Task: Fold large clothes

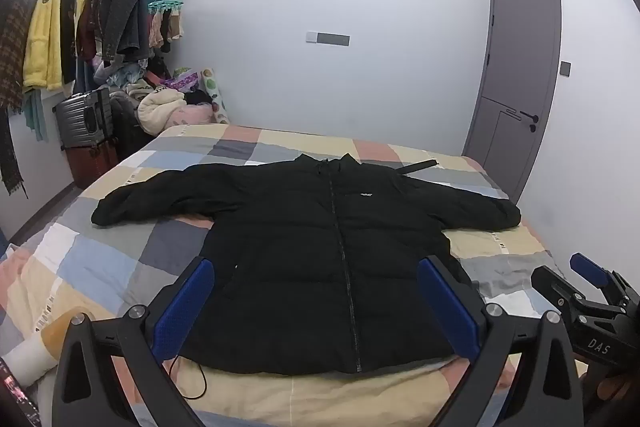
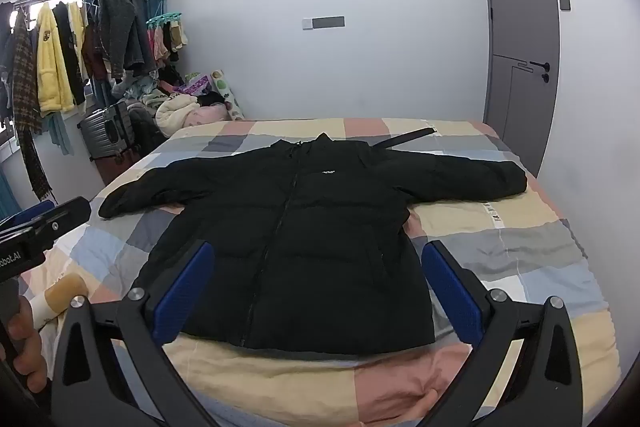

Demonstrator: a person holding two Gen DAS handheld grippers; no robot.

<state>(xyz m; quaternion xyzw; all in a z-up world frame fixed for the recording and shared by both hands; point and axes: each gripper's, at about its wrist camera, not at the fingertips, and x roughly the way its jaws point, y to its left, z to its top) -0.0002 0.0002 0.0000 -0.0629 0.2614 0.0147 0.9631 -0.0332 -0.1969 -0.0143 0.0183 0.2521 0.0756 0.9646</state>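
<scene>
A black zip-up puffer jacket (image 1: 320,247) lies flat and face up on the patchwork bed cover (image 1: 100,267), both sleeves spread out to the sides. It also shows in the right wrist view (image 2: 304,239). My left gripper (image 1: 316,275) is open and empty, held above the jacket's lower hem. My right gripper (image 2: 316,267) is open and empty too, above the hem a little to the right. The right gripper shows at the right edge of the left wrist view (image 1: 592,291). The left gripper shows at the left edge of the right wrist view (image 2: 44,223).
A clothes rack (image 1: 80,7) with hanging garments, suitcases (image 1: 84,123) and a pile of bedding (image 1: 176,107) stand at the left beyond the bed. A grey door (image 1: 520,87) is at the right. A thin black cord (image 1: 192,379) lies by the hem.
</scene>
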